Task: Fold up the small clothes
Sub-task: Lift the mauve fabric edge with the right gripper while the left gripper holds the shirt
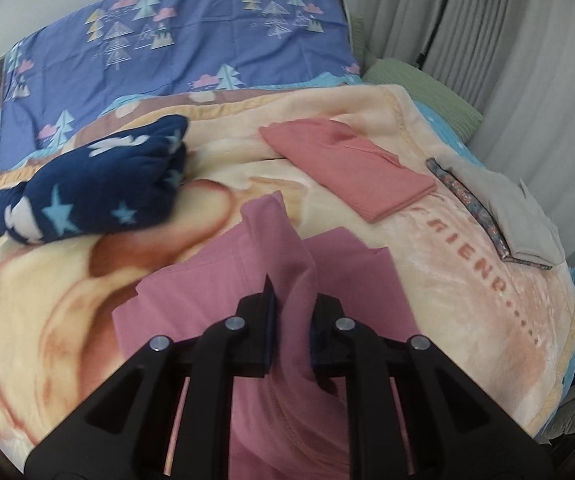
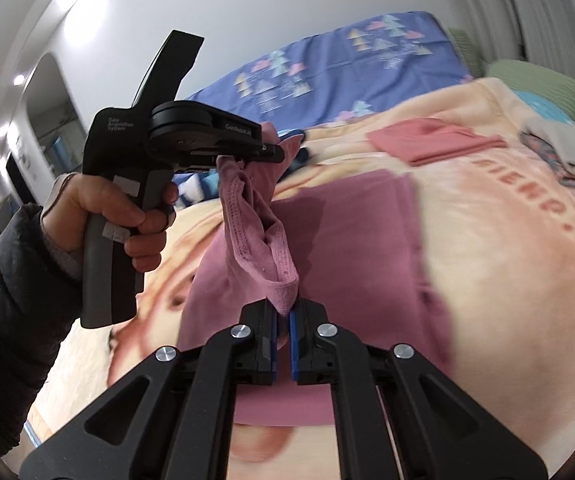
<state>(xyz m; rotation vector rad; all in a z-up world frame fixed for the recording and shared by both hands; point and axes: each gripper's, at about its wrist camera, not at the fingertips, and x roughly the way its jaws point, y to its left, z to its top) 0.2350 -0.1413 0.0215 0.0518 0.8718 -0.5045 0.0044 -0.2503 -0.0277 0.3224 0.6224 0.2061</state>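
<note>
Pink garment (image 2: 351,224) — both claws clamped, hem lifted.

Readable text on the blanket and the left gripper

"FRIEND......" is being shown in red on the blanket (image 1: 487,280) at four o'clock; "Data Acquisition System" is being displayed on the left gripper (image 2: 271,152) at ten o'clock.

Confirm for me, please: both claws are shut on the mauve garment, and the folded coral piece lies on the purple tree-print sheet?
Not quite. The folded coral piece lies on the cream blanket, as the left wrist view shows. Both the left claw and right claw do grip the mauve garment.
</note>
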